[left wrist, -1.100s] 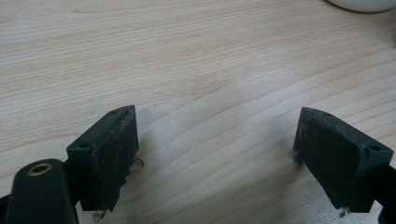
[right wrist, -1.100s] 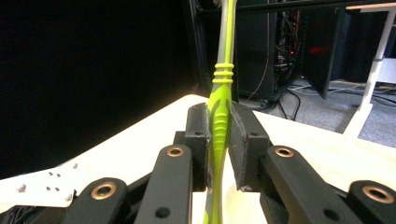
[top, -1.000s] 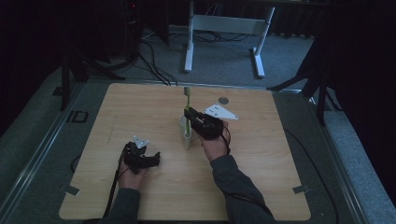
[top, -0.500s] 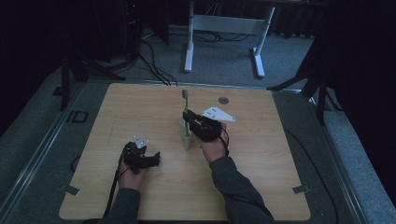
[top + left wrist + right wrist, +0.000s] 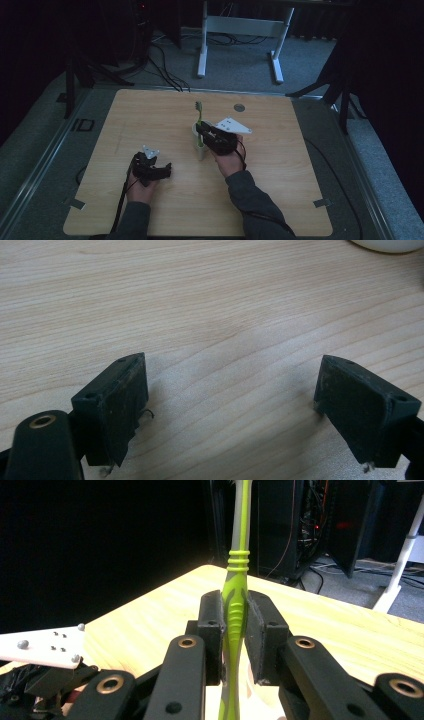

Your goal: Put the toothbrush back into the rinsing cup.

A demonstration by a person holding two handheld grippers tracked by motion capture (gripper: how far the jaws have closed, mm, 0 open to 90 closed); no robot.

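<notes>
High view: the wooden table (image 5: 165, 210) carries a white cup (image 5: 199, 140) near its centre. The right gripper (image 5: 204, 131) stands at the cup, its body on the cup's right, its jaws reaching in over the rim. A green toothbrush (image 5: 198, 112) stands upright in the cup, rising above the jaws with its head topmost. The grey plate (image 5: 231, 125) sits on top of this gripper, on the side away from the cup. The person's right hand (image 5: 230, 159) holds the gripper from behind. The left gripper (image 5: 162, 170) rests low on the table, well apart from the cup, to the lower left of it, with the left hand (image 5: 140, 187) behind it.

Left gripper view: the two black pads (image 5: 117, 402) stand wide apart with bare wood between them. Nothing is held. A curved white edge, the cup (image 5: 385, 245), shows far ahead of the right-hand jaw at the top border.

Right gripper view: the jaws are clamped on the toothbrush (image 5: 236, 605), pads (image 5: 262, 630) pressing both sides of its green ribbed handle. The handle runs upright between the pads, continuing below them and rising well above them, where it turns grey. The cup's white rim shows dimly just beneath the jaws. The table edge lies beyond the jaws.
</notes>
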